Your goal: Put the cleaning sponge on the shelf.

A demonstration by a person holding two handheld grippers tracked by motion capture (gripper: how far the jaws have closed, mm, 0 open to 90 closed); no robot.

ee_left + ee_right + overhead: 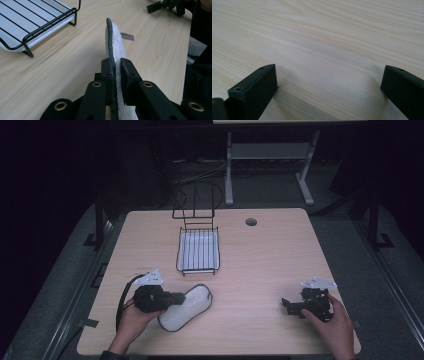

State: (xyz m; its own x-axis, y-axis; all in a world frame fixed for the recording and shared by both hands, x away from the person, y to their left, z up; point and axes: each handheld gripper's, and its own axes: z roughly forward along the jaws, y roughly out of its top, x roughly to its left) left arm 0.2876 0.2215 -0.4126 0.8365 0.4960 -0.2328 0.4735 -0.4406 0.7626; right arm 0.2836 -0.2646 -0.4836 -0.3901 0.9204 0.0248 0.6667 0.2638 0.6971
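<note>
The left gripper (115,65) is pinching the white, black-edged fabric insole (187,306); keep the clamp firm. The right gripper (328,87) is resting wide apart.

High view: dim overall, surroundings lost in near-black, the wooden table (260,270) evenly lit from above. Both gripper views: brighter, wood grain sharply rendered. Right gripper view: near jaws slightly softened, soft shadows cast beneath them. No glare noted.
</note>
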